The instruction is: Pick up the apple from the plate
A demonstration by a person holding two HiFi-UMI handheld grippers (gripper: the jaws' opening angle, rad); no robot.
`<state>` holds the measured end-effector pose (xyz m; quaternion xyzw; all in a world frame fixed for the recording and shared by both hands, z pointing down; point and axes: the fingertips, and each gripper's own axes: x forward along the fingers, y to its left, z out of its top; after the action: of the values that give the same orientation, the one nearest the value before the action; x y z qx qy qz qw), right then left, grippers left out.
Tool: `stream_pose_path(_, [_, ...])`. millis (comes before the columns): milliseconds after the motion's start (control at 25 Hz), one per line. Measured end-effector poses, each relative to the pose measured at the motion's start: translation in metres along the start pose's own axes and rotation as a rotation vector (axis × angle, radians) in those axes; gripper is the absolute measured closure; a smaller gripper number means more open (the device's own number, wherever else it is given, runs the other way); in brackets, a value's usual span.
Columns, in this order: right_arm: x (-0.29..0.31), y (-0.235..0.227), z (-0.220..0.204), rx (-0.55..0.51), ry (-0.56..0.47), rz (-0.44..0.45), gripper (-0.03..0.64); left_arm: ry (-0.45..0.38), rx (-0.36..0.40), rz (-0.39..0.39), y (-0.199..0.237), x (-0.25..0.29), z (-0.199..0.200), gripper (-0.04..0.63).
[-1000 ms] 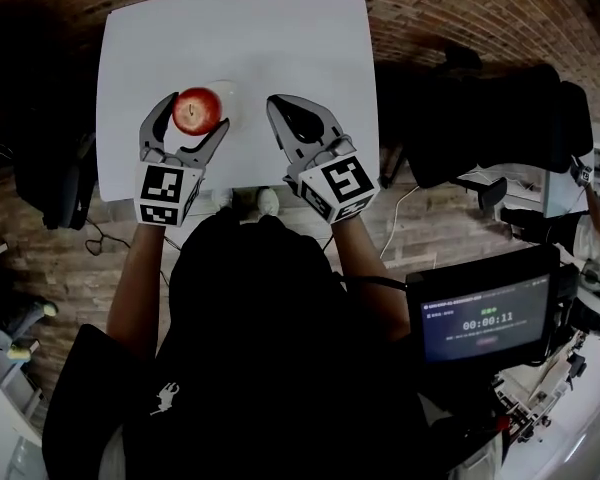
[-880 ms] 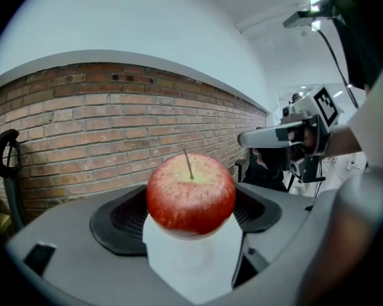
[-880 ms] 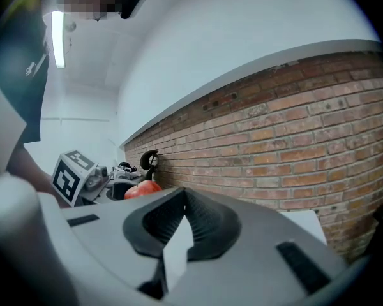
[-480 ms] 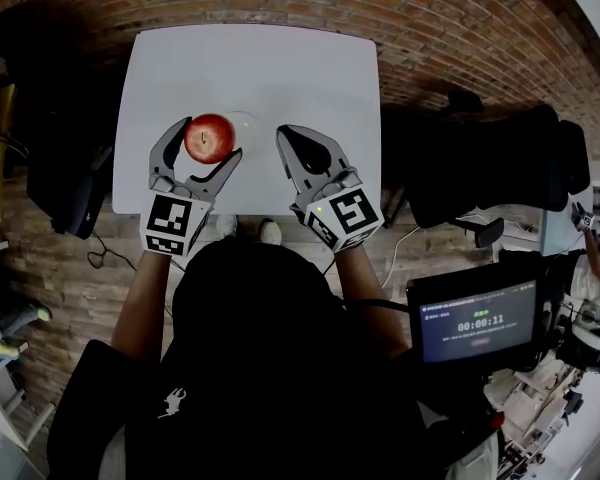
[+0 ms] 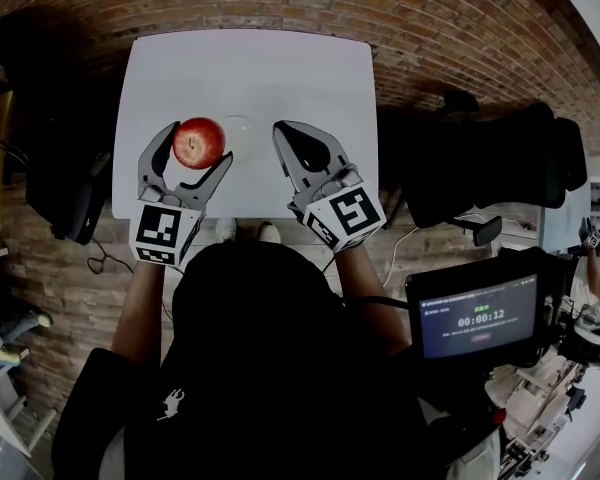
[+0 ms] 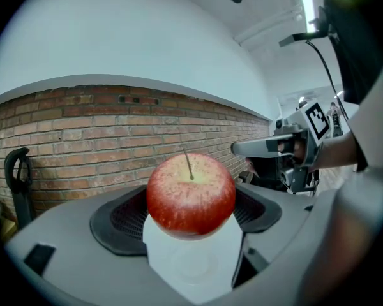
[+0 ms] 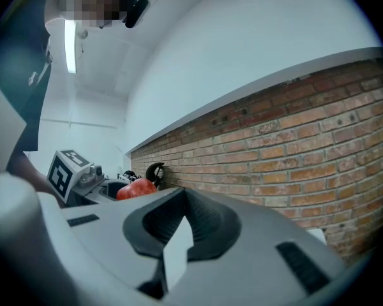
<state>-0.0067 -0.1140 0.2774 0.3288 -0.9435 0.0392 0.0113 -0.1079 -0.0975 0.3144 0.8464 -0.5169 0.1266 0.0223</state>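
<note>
The white tabletop (image 5: 250, 68) carries a small white plate (image 5: 239, 127) near its front edge. The left claw (image 5: 199, 146) grips the red apple (image 5: 197, 140) between its pads, stem up. From the head view the apple sits just left of the plate rather than on it. The right claw (image 5: 280, 130) is closed on nothing, just right of the plate. Brickwork (image 5: 430, 28) surrounds the tabletop. A black chair (image 5: 500, 143) stands to the right, and a lit screen (image 5: 477, 318) glows nearer the person.
</note>
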Motion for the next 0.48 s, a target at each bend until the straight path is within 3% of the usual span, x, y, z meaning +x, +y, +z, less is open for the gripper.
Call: stream_pose_path(480, [0.000, -0.002, -0.005, 0.006, 0.012, -0.022, 0.614, 0.025, -0.007, -0.016, 0.001, 0.002, -0.012, 0.190])
